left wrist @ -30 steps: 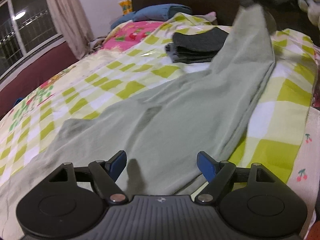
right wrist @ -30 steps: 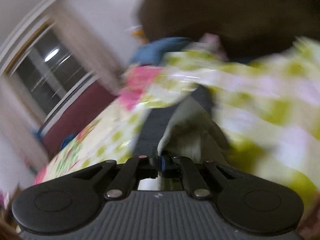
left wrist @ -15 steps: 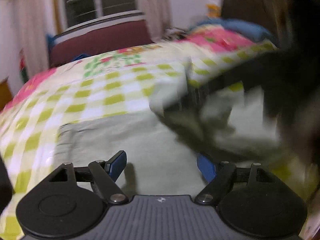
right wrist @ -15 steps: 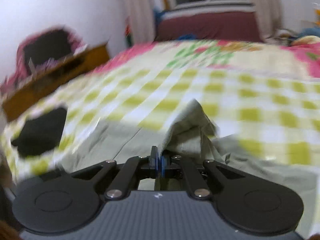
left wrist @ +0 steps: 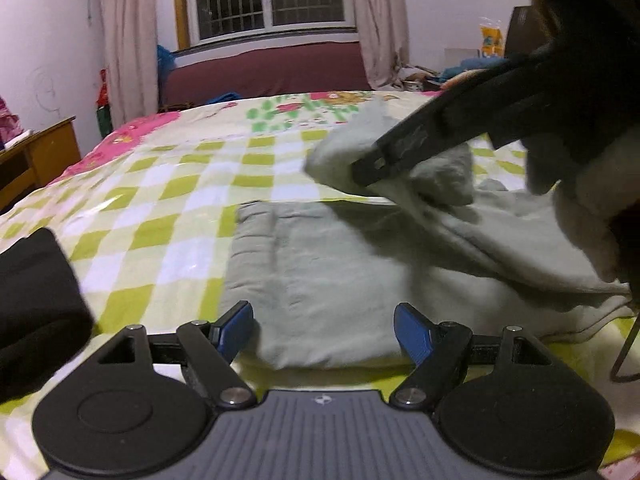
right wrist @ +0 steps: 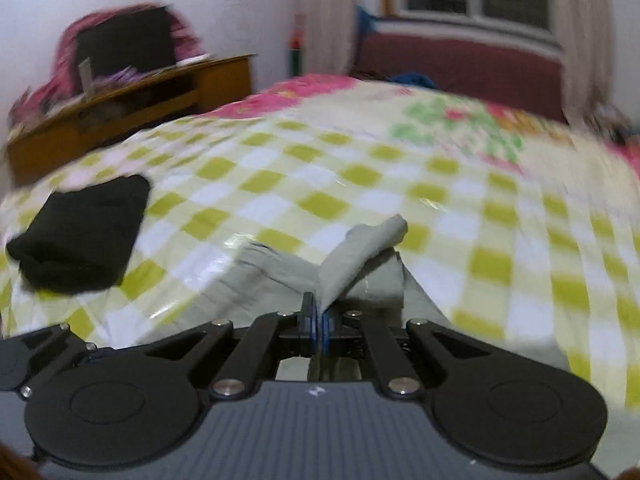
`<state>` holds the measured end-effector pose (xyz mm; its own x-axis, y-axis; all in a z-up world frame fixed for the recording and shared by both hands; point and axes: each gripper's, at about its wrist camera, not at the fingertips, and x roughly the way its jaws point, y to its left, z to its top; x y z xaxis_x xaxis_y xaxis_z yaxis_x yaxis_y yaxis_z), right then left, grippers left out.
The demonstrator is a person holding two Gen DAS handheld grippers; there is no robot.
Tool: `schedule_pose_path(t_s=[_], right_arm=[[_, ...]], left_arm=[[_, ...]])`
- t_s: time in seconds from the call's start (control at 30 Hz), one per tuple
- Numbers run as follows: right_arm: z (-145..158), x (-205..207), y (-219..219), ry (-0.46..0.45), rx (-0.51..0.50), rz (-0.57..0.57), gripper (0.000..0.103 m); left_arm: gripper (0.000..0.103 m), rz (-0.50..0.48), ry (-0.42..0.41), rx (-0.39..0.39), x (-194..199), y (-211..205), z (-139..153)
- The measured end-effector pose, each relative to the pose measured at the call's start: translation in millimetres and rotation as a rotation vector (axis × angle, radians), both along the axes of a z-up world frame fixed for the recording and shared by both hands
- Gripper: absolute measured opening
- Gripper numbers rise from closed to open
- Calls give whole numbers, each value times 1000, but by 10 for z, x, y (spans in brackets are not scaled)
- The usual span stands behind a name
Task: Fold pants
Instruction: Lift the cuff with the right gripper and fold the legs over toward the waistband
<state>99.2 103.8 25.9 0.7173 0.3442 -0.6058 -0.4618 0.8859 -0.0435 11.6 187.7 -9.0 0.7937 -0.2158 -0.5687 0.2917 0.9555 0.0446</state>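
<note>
Pale grey-green pants [left wrist: 320, 280] lie on the checked bedspread [left wrist: 176, 200]. My left gripper [left wrist: 323, 334] is open and empty, low over their near edge. My right gripper [right wrist: 319, 326] is shut on a fold of the pants [right wrist: 360, 248] and holds it raised above the lower layer. In the left wrist view the right gripper [left wrist: 376, 168] comes in from the upper right with the leg end bunched in it, folded back over the flat part.
A folded black garment [right wrist: 84, 232] lies on the bed to the left; it also shows in the left wrist view [left wrist: 36, 300]. A wooden desk [right wrist: 120, 108] stands left of the bed. A window and a maroon bench [left wrist: 268, 68] are beyond it.
My right gripper has carried the leg end from the far side of the bed back over the pants. Both views have swung round to face the window. The left gripper stays open.
</note>
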Motion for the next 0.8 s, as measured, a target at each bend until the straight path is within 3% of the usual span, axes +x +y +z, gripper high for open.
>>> schedule_pose_path(t_s=[0.17, 0.23, 0.43, 0.63, 0.8], right_arm=[[-386, -344, 630, -82, -328, 282, 5], [-483, -396, 695, -93, -365, 296, 7], [-439, -319, 632, -42, -264, 253, 14], [-295, -393, 738, -123, -245, 347, 36], [-233, -240, 694, -136, -199, 290, 38]], left_arm=[[92, 37, 3, 12, -76, 186, -22], [92, 42, 18, 47, -113, 207, -96], [92, 52, 46, 29, -192, 272, -166], [92, 72, 57, 24, -209, 325, -149], [92, 79, 45, 24, -207, 336, -111]])
